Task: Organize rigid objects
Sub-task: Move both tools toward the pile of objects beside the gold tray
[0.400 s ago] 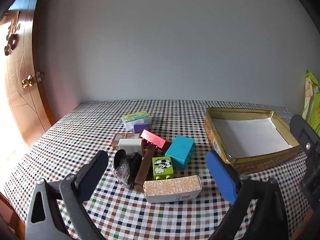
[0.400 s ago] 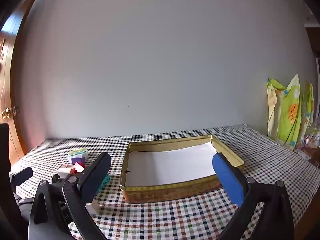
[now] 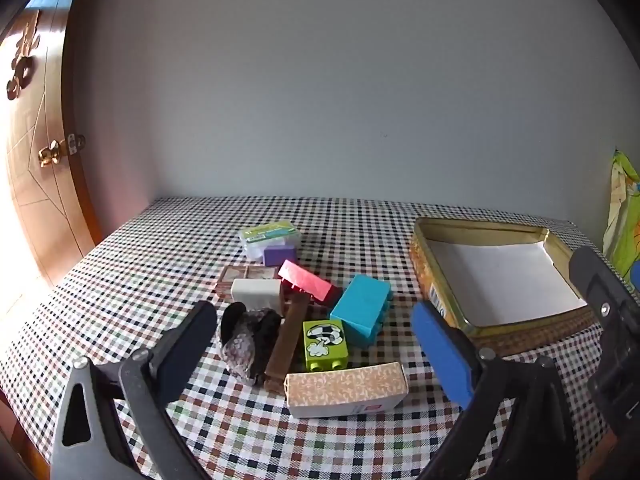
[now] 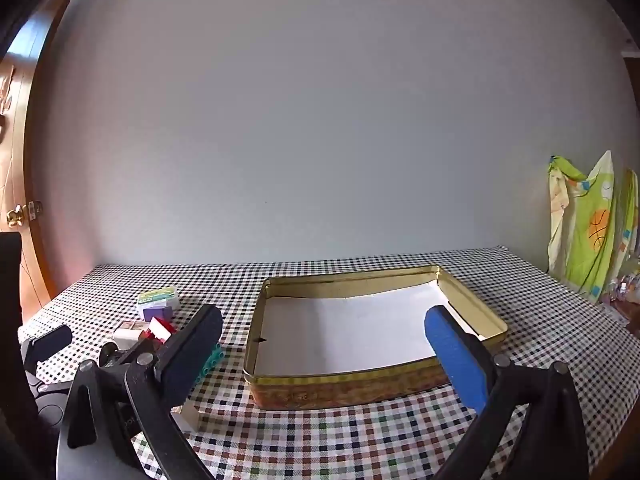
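A pile of small rigid objects lies on the checked tablecloth in the left wrist view: a patterned beige box [image 3: 346,389], a green printed brick [image 3: 324,343], a teal brick [image 3: 361,312], a red brick [image 3: 308,282], a brown bar [image 3: 287,344], a white block [image 3: 256,294], a purple block [image 3: 279,255], a clear box with green label [image 3: 270,237] and a dark speckled object [image 3: 244,346]. My left gripper [image 3: 314,354] is open, above the pile's near side. A gold tin tray [image 4: 344,388] lined with white paper stands right of the pile. My right gripper [image 4: 324,344] is open before it.
A wooden door [image 3: 36,184] with a brass handle stands at the left. The grey wall runs behind the table. Green patterned cloth [image 4: 584,224] hangs at the right. The right gripper's body [image 3: 608,320] shows at the right edge of the left wrist view.
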`<state>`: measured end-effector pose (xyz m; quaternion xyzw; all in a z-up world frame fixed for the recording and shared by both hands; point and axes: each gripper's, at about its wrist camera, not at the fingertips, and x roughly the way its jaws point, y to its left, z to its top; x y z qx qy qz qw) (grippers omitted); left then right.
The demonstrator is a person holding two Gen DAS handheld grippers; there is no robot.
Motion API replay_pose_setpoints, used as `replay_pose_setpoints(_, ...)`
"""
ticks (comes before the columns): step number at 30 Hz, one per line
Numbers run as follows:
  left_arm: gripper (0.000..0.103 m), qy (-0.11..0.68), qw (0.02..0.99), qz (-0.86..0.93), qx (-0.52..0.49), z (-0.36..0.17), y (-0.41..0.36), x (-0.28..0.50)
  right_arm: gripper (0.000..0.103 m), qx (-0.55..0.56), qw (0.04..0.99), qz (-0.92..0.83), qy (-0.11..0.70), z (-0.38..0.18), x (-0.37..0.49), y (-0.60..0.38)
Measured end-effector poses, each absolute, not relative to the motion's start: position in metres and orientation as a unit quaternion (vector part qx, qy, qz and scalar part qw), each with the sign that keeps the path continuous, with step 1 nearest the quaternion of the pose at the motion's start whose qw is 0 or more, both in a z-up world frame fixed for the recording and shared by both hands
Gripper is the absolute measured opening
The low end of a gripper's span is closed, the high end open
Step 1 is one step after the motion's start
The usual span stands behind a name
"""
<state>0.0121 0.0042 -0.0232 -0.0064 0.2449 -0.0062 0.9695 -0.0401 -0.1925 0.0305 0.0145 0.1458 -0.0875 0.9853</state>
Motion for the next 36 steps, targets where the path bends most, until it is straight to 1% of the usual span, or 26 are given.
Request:
replay_pose_setpoints(6, 0.100, 0.259, 0.966, 0.001, -0.005, -0.028, 0.010, 0.009, 0.102, 0.020, 0.985, -0.076, 0.156, 0.029, -0.034, -0.190)
replay_pose_setpoints(13, 0.100, 0.272, 0.962, 0.010, 0.000, -0.026, 0.021, 0.014, 0.102, 0.070, 0.984, -0.055, 0.155, 0.027, -0.041, -0.193)
replay_pose_setpoints(21, 0.100, 0.294, 0.956, 0.015, 0.006, -0.030, 0.027, 0.023, 0.102, 0.045, 0.982, -0.047, 0.178, 0.013, -0.043, -0.166)
replay_pose_setpoints(30, 0.100, 0.302, 0.953, 0.027, 0.004, -0.032, 0.035, 0.025, 0.101, 0.029, 0.982, -0.038, 0.185, 0.017, -0.039, -0.161)
replay_pose_setpoints(33, 0.100, 0.302, 0.953, 0.027, 0.007, -0.032, 0.036, 0.024, 0.095, 0.031, 0.980, -0.032, 0.193, 0.017, -0.037, -0.162)
replay_pose_setpoints(35, 0.100, 0.302, 0.953, 0.028, 0.010, -0.032, 0.037, 0.024, 0.087, 0.034, 0.979, -0.027, 0.199, 0.015, -0.035, -0.161)
replay_pose_setpoints(36, 0.100, 0.303, 0.953, 0.030, 0.012, -0.032, 0.039, 0.023, 0.086, 0.036, 0.978, -0.023, 0.205, 0.014, -0.034, -0.162)
